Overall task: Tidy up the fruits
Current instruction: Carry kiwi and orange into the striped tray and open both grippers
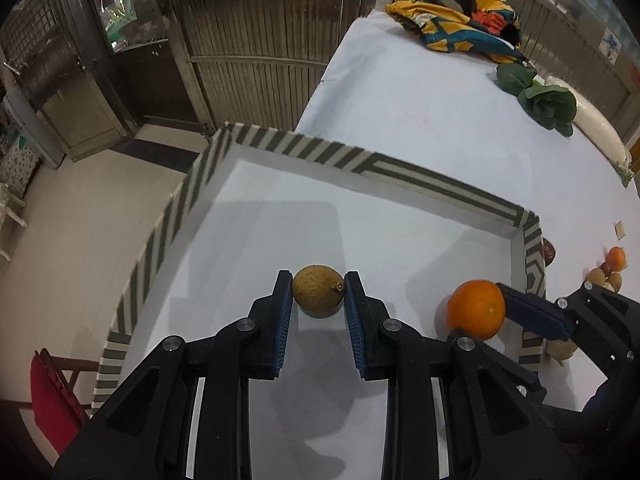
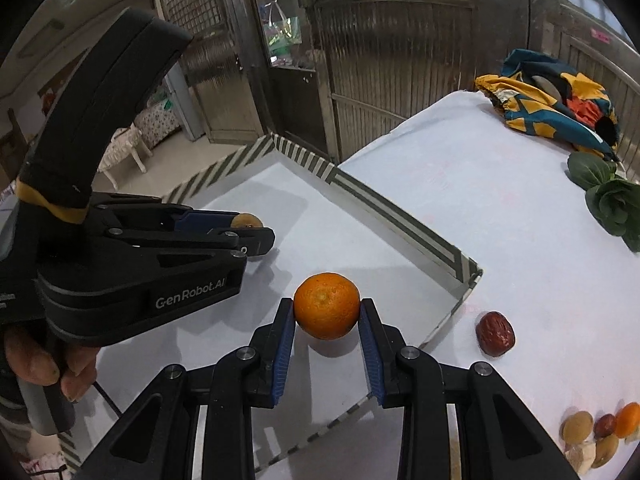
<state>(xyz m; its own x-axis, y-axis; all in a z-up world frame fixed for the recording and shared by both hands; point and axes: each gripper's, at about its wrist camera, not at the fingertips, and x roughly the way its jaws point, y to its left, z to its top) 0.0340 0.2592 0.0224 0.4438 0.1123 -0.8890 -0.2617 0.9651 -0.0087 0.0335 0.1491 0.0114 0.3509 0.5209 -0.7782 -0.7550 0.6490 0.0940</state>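
Note:
A white tray with a striped rim [image 1: 420, 176] [image 2: 400, 216] lies on the white table. My left gripper [image 1: 318, 284] is shut on a small brown round fruit [image 1: 318, 290] just above the tray floor; the fruit also shows in the right wrist view [image 2: 247, 221]. My right gripper [image 2: 327, 308] is shut on an orange [image 2: 327, 306] over the tray's right part, and the orange shows in the left wrist view [image 1: 476, 309]. A red date [image 2: 495, 334] lies on the table outside the tray's right corner.
A small pile of fruits [image 2: 600, 434] [image 1: 608, 270] lies on the table to the right. Leafy greens [image 1: 548, 102] [image 2: 612, 196] and a white radish [image 1: 596, 128] lie farther back. A colourful cloth bag [image 1: 456, 16] [image 2: 552, 100] sits at the far end.

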